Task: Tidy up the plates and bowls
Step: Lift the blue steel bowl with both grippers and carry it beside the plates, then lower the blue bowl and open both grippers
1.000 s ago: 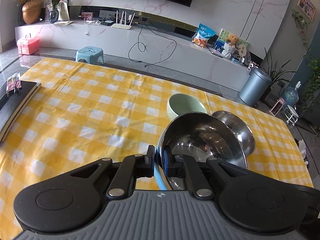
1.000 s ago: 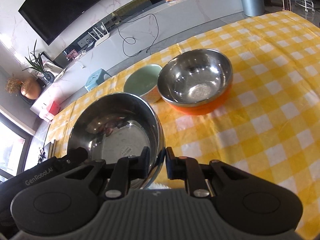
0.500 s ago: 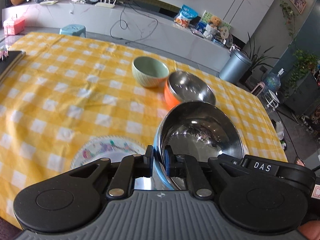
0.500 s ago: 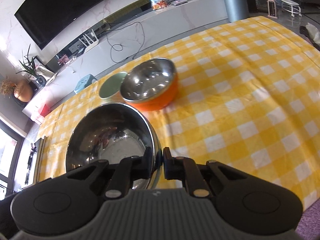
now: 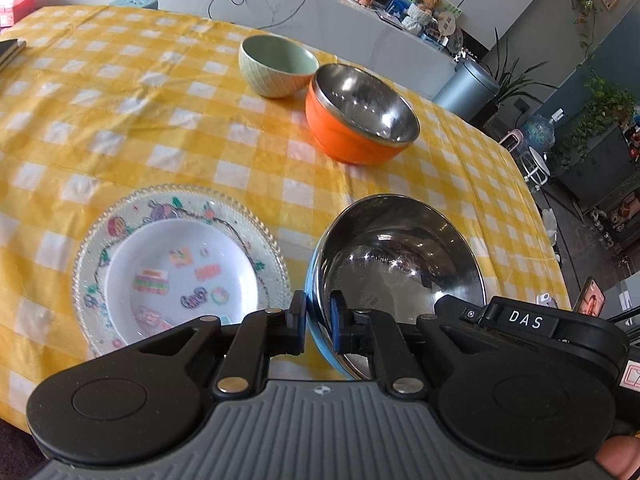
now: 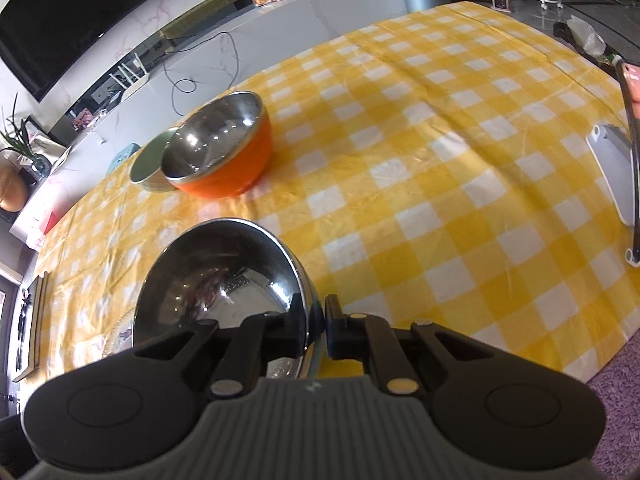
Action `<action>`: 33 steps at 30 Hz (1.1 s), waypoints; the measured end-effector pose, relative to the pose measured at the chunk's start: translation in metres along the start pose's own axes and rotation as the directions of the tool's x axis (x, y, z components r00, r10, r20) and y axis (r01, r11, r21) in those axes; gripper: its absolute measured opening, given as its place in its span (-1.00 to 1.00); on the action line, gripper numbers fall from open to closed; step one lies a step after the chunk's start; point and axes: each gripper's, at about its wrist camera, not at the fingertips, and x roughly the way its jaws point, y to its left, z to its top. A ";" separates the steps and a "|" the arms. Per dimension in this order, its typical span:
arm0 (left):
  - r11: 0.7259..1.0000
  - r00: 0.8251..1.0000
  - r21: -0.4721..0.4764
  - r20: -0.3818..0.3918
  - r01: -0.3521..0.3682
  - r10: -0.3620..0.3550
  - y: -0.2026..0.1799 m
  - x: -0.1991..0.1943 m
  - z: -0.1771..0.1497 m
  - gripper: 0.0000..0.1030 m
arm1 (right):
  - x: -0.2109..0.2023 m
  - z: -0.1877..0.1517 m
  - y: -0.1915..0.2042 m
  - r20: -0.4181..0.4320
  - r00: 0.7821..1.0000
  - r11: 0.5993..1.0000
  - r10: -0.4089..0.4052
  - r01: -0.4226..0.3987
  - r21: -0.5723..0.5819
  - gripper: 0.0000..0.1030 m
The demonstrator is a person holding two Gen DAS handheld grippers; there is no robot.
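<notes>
A steel bowl with a blue outside (image 5: 400,264) hangs tilted over the yellow checked tablecloth (image 5: 120,92). My left gripper (image 5: 318,320) is shut on the bowl's left rim. My right gripper (image 6: 316,328) is shut on the opposite rim of the same bowl (image 6: 216,276). Just left of the bowl, a white patterned dish (image 5: 180,280) sits on a clear glass plate (image 5: 90,236). Farther back stand an orange bowl with a steel inside (image 5: 360,120) and a green bowl (image 5: 278,66), side by side and touching. Both also show in the right wrist view: the orange bowl (image 6: 224,160) and the green bowl (image 6: 146,168).
A grey phone (image 6: 612,168) lies near the table's right edge beside a thin black stand (image 6: 634,152). Dark books (image 6: 36,320) lie at the left edge. A purple rug (image 6: 616,400) lies below the near edge. A grey bin (image 5: 464,88) stands beyond the table.
Both grippers have carried the steel bowl back toward the near edge and lower. The orange and green bowls now lie farther off, and the plate with the dish has come into view.
</notes>
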 end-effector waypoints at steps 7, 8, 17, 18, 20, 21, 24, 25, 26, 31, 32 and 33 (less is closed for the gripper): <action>1.000 1.000 -0.005 -0.022 -0.004 0.004 0.000 0.006 -0.003 -0.72 | 0.008 0.000 -0.010 -0.038 0.999 0.999 -0.007 0.009 0.033 -0.84; 1.000 1.000 -0.007 -0.019 0.000 0.000 0.000 0.006 -0.003 -0.71 | 0.009 -0.001 -0.011 -0.037 0.999 0.999 -0.009 0.010 0.034 -0.84; 1.000 1.000 0.026 -0.001 -0.013 0.013 -0.006 0.008 -0.001 -0.70 | 0.013 0.001 -0.011 -0.031 0.999 0.999 -0.007 0.008 0.031 -0.85; 0.999 1.000 0.029 0.000 -0.015 0.015 -0.006 0.008 0.000 -0.69 | 0.013 0.001 -0.011 -0.029 1.000 1.000 -0.009 0.010 0.028 -0.85; 1.000 1.000 0.029 0.005 -0.010 0.010 -0.006 0.007 0.000 -0.65 | 0.012 0.002 -0.010 -0.020 1.000 1.000 -0.015 0.015 0.023 -0.83; 1.000 1.000 0.026 0.010 -0.004 0.004 -0.005 0.006 0.000 -0.53 | 0.011 0.002 -0.009 -0.014 1.000 1.000 -0.017 0.018 0.018 -0.78; 0.999 1.000 0.033 0.028 -0.010 0.009 -0.006 0.003 0.001 -0.36 | 0.009 0.003 -0.008 0.000 1.000 1.000 -0.018 0.018 0.009 -0.77; 0.999 0.999 0.038 0.032 -0.013 0.012 -0.006 0.002 0.002 -0.32 | 0.009 0.003 -0.008 0.003 1.000 1.000 -0.017 0.017 0.008 -0.76; 0.999 0.999 0.041 0.035 -0.015 0.014 -0.007 0.001 0.002 -0.30 | 0.008 0.003 -0.007 0.004 1.000 1.000 -0.016 0.016 0.004 -0.74; 0.997 0.998 0.069 0.060 -0.033 0.028 -0.009 -0.006 0.003 -0.22 | 0.002 0.003 0.000 0.044 0.998 0.998 -0.033 0.035 -0.045 -0.46; 0.996 0.997 0.078 0.069 -0.038 0.032 -0.010 -0.008 0.004 -0.21 | 0.000 0.003 0.002 0.060 0.997 0.997 -0.040 0.044 -0.060 -0.46; 0.995 0.996 0.091 0.081 -0.045 0.037 -0.011 -0.010 0.005 -0.19 | -0.002 0.003 0.004 0.074 0.996 0.996 -0.044 0.049 -0.071 -0.45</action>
